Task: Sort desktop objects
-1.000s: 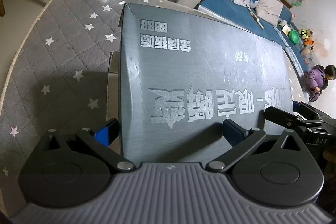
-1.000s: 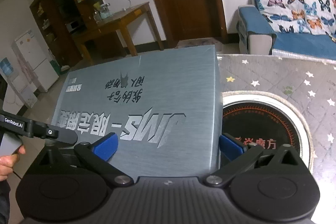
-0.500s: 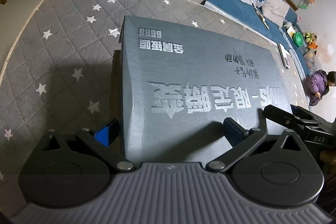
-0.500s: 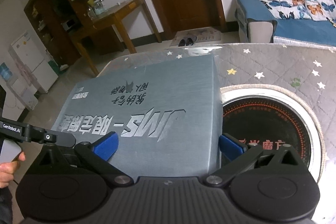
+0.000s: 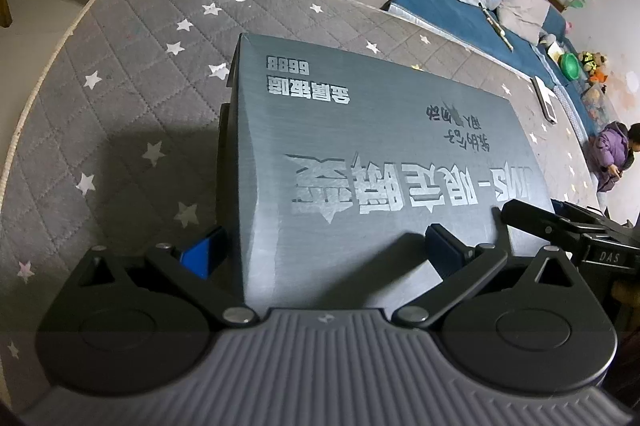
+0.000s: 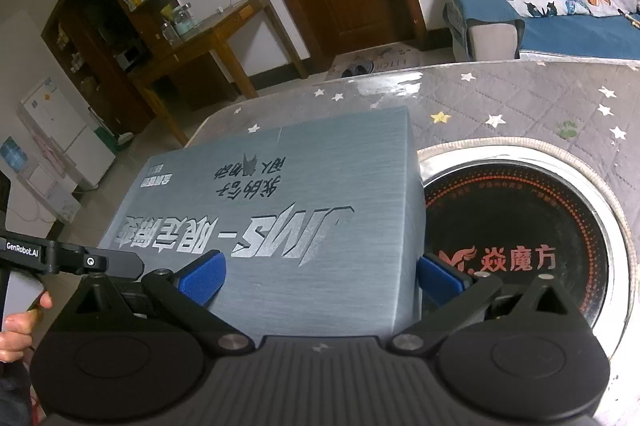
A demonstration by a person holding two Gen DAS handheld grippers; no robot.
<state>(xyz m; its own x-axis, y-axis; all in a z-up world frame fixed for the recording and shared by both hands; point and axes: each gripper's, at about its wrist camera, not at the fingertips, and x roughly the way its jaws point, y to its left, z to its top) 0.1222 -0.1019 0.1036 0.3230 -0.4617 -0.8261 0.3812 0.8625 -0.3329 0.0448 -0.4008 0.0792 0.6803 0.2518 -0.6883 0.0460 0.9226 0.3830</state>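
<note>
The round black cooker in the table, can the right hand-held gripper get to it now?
Probably not yet. The right hand-held gripper straddles the box, one finger on top and one at its side. The cooker lies uncovered just beside it, so the way looks free once the box is let go.

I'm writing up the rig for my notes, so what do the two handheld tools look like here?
Both match: a ribbed grey body, two round black discs and black linkage arms ending in blue pads. The left tool shows one bright blue pad and one darker. From the right tool, the other unit's black bar reads "GenRobot.AI"; from the left view, the other unit's black part reads "DAS". No cables visible.
</note>
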